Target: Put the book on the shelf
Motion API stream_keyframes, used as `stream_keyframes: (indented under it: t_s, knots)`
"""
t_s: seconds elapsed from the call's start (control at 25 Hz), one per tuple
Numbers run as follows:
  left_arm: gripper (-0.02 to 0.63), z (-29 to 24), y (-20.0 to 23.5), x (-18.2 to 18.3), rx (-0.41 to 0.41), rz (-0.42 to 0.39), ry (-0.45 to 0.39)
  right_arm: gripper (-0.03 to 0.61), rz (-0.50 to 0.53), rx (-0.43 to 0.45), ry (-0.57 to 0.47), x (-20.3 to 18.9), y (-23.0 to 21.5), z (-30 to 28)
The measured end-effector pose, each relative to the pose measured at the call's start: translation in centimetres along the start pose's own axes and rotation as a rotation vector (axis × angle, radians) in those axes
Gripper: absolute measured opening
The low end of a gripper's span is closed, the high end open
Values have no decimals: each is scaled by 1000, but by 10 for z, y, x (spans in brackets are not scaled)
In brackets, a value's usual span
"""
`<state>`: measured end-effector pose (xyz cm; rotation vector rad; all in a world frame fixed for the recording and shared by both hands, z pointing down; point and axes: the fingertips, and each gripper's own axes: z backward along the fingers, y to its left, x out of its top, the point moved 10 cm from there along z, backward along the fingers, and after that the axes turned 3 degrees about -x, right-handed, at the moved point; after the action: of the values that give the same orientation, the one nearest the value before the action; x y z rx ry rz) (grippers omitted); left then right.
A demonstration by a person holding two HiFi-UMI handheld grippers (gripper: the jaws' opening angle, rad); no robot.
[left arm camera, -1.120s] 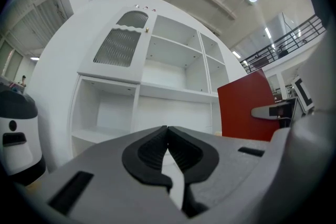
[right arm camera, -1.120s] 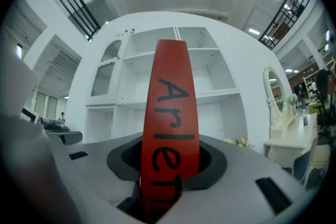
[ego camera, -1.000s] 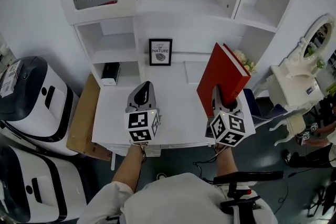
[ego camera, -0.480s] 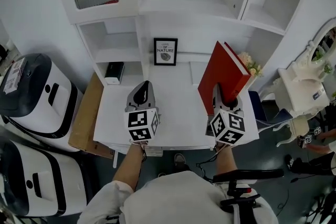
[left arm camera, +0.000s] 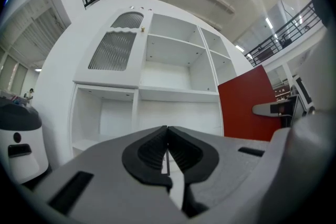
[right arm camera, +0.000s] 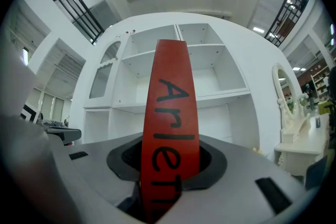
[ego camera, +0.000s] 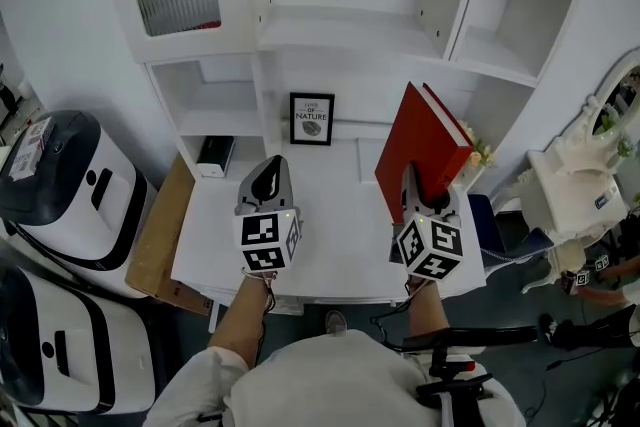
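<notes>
Lower end of the red book (right arm camera: 169, 113) hides inside the right tongs (right arm camera: 167, 162).

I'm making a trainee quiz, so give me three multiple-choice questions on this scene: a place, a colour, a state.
1. Where does the framed picture stand? A on the floor; B at the back of the desk; C on the top shelf.
2. What colour is the book? A blue; B red; C green.
3. How is the left gripper? A shut, empty; B wide open; C shut on the book.
Answers: B, the head view shows it on the desk's far edge. B, cover and spine are red. A, its fingers meet with nothing between.
</notes>
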<state>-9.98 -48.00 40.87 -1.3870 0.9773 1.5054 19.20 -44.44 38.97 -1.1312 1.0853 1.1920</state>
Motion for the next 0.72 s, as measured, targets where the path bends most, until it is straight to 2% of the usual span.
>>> stream_keyframes:
  t_s: [0.24, 0.72]
  knots:
    - [8, 1, 1, 4, 17, 8, 4, 173, 48, 5, -40, 20, 3, 1]
    - [8, -11, -6, 33, 1, -6, -55, 173, 31, 26, -128, 67, 12, -6]
